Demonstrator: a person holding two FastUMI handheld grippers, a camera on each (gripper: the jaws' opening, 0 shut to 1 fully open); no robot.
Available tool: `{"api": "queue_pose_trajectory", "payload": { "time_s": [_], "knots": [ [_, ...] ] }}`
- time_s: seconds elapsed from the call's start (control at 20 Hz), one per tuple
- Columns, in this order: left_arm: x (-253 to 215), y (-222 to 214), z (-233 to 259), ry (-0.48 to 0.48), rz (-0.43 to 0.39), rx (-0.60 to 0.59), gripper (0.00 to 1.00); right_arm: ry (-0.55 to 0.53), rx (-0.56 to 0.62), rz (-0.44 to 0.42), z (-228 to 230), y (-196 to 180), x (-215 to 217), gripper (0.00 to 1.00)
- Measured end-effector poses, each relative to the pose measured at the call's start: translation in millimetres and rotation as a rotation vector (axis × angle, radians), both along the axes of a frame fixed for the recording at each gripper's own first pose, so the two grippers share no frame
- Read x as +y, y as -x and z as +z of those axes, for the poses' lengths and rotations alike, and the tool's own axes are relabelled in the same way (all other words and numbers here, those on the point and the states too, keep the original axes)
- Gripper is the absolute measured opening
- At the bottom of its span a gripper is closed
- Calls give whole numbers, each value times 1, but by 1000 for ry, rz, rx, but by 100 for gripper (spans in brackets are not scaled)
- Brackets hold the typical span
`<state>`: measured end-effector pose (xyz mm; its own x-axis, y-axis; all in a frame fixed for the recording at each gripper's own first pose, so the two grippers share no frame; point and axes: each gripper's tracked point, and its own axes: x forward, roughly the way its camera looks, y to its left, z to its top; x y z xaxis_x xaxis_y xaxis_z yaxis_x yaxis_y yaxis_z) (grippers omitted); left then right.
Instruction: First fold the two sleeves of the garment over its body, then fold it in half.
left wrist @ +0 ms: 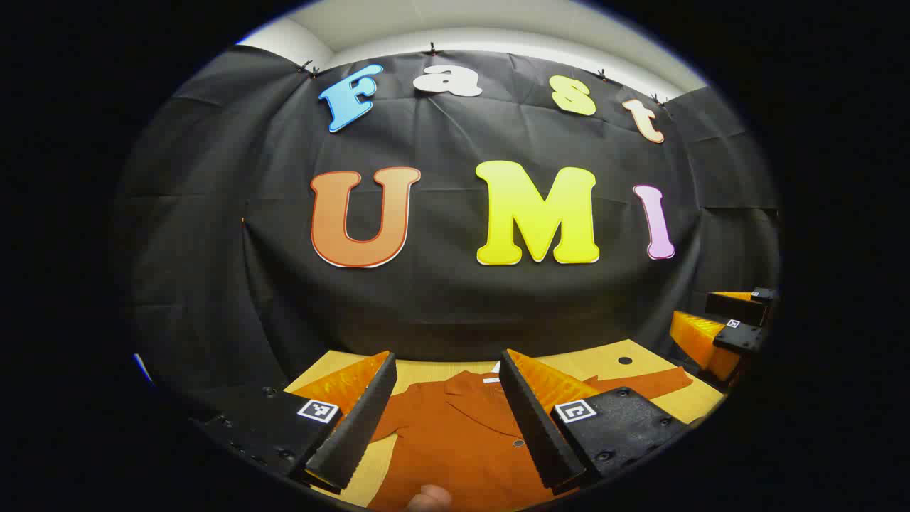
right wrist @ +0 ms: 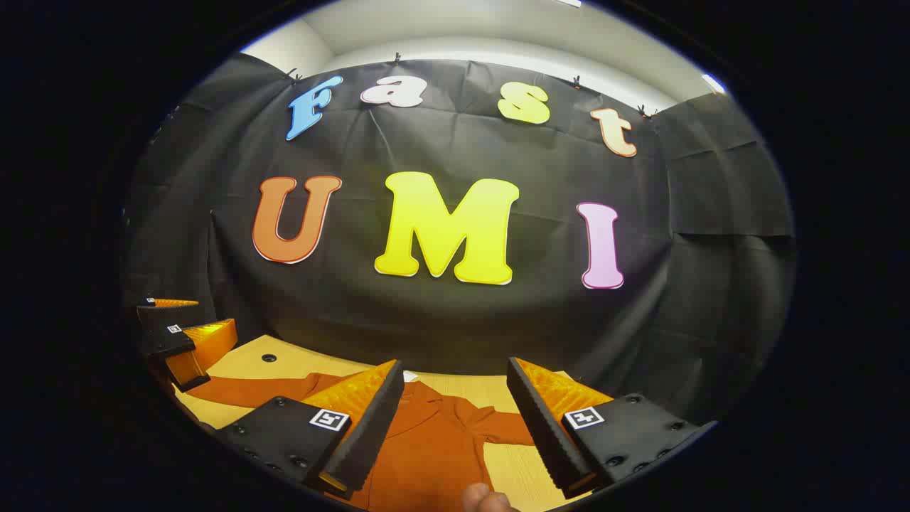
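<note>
Shirt (left wrist: 455,434) lies flat on the table (right wrist: 526,469), collar toward the wall, sleeves still spread sideways. Left gripper (left wrist: 448,419) and right gripper (right wrist: 455,427) hover above it, both wide open, holding nothing.

In the left gripper view the left tongs (left wrist: 444,416) stand in front of the rust-orange shirt (left wrist: 462,441), covering its shoulders on both sides, and the shirt's lower body is cut off at the bottom edge. A fingertip (left wrist: 429,498) is cut off there too. In the right gripper view the right tongs (right wrist: 455,419) hide one shoulder, and the bench (right wrist: 313,363) runs out of sight below.
</note>
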<state>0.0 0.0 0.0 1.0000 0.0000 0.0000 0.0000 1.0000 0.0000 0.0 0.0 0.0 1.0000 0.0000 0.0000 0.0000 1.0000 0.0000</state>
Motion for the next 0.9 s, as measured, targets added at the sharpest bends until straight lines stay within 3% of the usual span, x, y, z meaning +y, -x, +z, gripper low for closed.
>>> {"api": "queue_pose_trajectory", "payload": {
  "time_s": [0.9],
  "knots": [
    [-15, 1, -9, -34, -16, -1, 94, -19, 13, -1, -7, 1, -7, 92]
  ]
}}
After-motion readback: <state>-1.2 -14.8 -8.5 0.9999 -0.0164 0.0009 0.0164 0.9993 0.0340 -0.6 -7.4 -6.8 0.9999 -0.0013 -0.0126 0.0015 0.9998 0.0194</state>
